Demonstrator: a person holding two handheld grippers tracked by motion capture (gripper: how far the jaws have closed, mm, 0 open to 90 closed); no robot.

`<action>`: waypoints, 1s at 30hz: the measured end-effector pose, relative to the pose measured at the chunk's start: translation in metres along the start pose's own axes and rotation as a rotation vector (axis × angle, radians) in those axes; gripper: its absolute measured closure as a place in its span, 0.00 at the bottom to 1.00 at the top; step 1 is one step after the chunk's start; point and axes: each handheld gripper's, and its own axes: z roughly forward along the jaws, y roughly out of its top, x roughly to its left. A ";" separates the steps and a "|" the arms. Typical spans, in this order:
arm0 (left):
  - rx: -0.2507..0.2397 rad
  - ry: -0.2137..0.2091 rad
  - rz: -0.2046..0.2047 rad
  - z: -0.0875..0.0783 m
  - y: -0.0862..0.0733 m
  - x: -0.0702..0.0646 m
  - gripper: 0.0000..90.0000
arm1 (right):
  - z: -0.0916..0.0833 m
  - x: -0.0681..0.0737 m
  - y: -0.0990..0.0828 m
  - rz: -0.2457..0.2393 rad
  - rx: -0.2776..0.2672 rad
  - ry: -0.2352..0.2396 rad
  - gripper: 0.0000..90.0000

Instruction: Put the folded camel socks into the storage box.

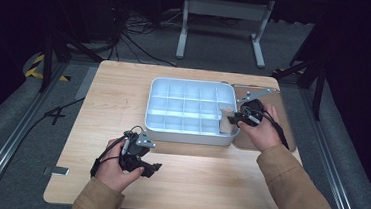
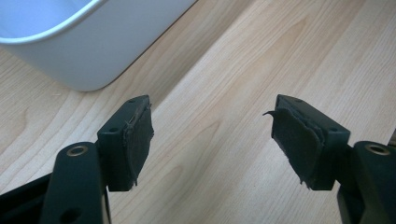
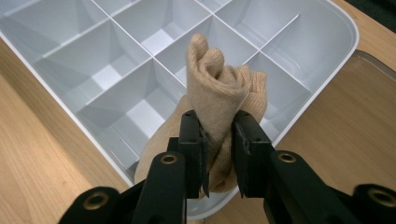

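The right hand-held gripper (image 3: 219, 154) was clamped on a bunched tan sock (image 3: 217, 88), held over the near-right corner cells of the white divided tray (image 3: 327, 28). The left hand-held gripper (image 2: 212, 135) sat wide and empty above the counter (image 2: 224, 56). The loose bulk of the sock could have draped across a divider and straddled two cells instead of dropping into one.

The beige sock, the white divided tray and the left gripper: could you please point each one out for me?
beige sock (image 3: 212, 79), right gripper view, on its bunched upper fold.
white divided tray (image 1: 186, 134), high view, on its near outer wall.
left gripper (image 2: 212, 135), left gripper view, midway between its open jaws.
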 end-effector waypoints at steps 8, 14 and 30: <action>0.007 -0.004 0.008 0.001 0.002 0.000 0.32 | 0.013 0.004 -0.004 -0.031 0.047 -0.020 0.83; 0.005 -0.008 0.010 0.002 0.002 0.000 0.32 | 0.020 0.006 -0.006 -0.050 0.085 -0.028 0.83; 0.016 -0.005 -0.002 0.001 -0.001 0.000 0.32 | 0.043 0.011 -0.001 -0.027 0.228 -0.013 0.82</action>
